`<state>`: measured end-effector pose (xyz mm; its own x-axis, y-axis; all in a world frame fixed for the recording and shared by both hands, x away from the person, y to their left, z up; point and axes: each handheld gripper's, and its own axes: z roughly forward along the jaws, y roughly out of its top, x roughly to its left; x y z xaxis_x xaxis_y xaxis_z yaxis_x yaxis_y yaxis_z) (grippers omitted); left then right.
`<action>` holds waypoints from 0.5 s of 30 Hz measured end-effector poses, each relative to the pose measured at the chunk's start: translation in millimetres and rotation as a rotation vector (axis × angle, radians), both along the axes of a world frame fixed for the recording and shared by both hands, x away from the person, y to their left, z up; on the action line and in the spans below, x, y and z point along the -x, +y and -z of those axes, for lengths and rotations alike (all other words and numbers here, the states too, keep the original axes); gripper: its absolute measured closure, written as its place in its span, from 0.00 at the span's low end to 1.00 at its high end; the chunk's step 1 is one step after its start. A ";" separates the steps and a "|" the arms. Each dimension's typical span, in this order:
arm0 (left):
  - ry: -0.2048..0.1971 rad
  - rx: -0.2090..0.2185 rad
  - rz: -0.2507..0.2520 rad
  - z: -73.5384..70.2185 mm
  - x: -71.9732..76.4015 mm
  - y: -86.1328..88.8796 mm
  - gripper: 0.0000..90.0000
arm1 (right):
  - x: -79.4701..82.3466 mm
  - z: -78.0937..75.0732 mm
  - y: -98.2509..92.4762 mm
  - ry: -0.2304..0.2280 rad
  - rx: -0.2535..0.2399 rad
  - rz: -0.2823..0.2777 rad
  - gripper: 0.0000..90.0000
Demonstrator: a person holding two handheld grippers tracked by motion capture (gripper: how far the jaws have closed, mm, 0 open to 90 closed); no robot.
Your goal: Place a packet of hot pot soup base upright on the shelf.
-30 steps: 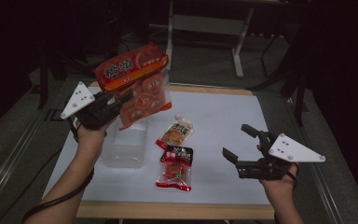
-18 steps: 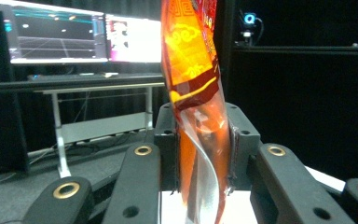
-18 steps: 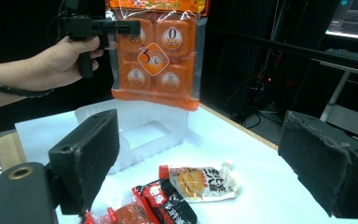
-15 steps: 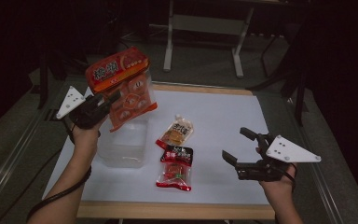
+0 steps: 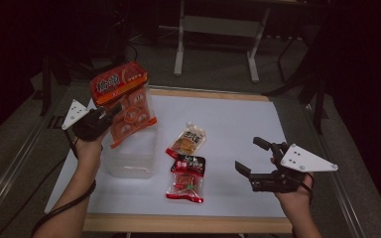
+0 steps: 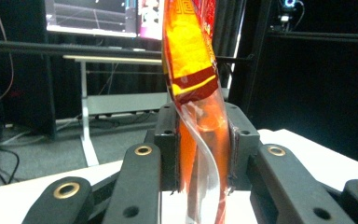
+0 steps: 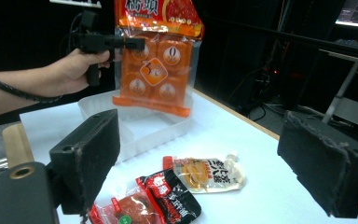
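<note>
1. Orange snack bag [image 5: 125, 104] hangs in the air at the left of the table [image 5: 238, 111], directly above the clear plastic tray [image 5: 129, 161]; its lower edge is close over the tray's opening (contact cannot be made out).
2. The left gripper [image 5: 104, 118] is clamped on the bag's side edge, and in the left gripper view the clear film is pinched flat between the two pads [image 6: 179, 154].
3. Near the table's middle lies a pale pouch with an orange picture [image 5: 187, 140], and just in front of it a black-and-red packet [image 5: 187, 178]; the two almost touch.
4. At the right, the right gripper [image 5: 253, 157] hovers low over the bare tabletop with its jaws spread wide and nothing between them (well apart from both packets).
</note>
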<state>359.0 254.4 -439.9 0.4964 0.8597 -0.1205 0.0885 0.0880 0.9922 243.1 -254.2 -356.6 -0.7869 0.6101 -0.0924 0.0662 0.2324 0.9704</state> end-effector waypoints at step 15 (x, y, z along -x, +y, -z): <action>0.055 -0.100 0.063 15.2 -9.0 -9.1 0.80 | -1.7 3.4 -2.2 0.015 0.005 0.001 0.15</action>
